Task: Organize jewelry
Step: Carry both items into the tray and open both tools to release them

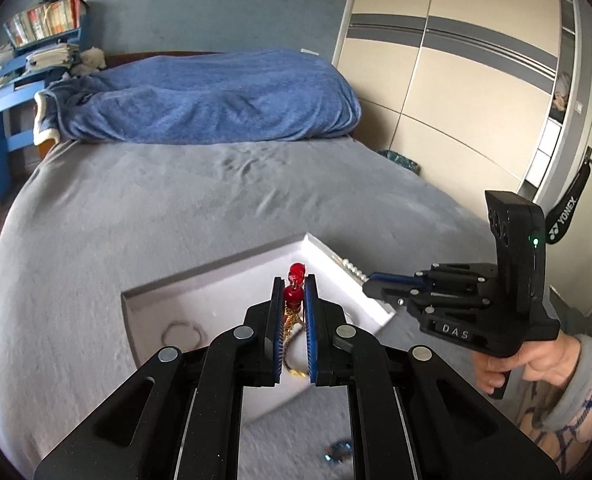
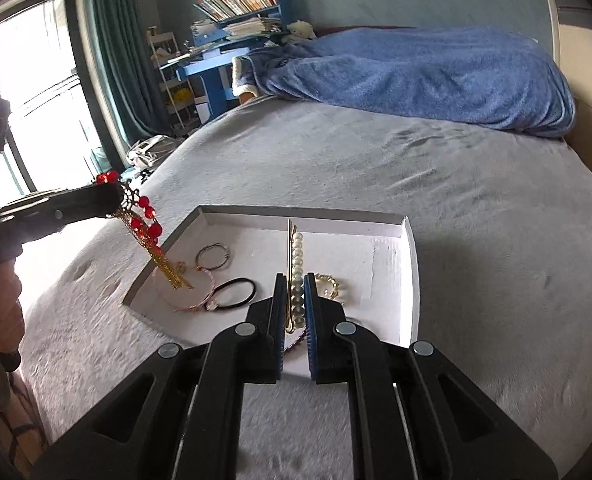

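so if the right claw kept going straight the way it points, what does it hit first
Most likely the floor of the white tray, just past the pearl hair clip held by the right claw. Depth is unclear, so this is a guess.

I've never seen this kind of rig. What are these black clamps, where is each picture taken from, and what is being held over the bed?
No robot here: a person holds a black two-finger hand tool in each hand, each carrying a forward-looking fisheye camera. One picture looks along the left gripper, the other along the right gripper. The left is shut on a red bead ornament with gold chain tassels; the right is shut on a gold hairpin lined with white pearls. Below, on the grey bedspread, sits a shallow white box holding a black hair tie, a thin wire ring and other small pieces.
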The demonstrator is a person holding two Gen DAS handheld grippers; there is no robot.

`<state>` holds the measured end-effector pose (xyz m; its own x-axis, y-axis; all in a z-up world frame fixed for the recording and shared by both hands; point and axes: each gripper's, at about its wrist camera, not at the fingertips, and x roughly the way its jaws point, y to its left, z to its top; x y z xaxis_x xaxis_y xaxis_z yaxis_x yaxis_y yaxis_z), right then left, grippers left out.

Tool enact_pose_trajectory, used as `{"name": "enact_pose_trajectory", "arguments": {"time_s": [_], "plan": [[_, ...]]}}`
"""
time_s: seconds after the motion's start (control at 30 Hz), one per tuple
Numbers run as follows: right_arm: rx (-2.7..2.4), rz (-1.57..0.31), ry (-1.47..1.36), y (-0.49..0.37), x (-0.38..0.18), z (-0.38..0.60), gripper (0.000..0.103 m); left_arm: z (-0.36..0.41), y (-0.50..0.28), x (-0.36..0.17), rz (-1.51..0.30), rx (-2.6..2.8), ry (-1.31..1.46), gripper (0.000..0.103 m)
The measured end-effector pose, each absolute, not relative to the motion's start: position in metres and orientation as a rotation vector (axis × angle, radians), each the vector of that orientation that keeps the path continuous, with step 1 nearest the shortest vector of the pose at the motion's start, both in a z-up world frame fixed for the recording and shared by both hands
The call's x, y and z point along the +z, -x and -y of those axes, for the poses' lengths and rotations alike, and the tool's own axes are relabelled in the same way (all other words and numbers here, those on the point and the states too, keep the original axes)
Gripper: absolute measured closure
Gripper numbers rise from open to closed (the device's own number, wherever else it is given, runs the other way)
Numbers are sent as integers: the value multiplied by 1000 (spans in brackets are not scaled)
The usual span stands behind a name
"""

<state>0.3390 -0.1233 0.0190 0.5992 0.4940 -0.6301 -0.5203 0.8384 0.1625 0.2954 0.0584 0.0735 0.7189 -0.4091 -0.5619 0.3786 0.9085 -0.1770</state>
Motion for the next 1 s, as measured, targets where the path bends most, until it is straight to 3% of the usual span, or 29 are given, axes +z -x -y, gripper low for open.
{"name": "enact_pose_trajectory", "arguments": {"time_s": [0.67,1.0], "plan": [[522,-837,77,-430,-30,95,95,-48,-398,17,-743,-338,44,93],[480,-908,137,-442,-57,88,94,-45,-416,-26,-896,-267,-11,93]]}}
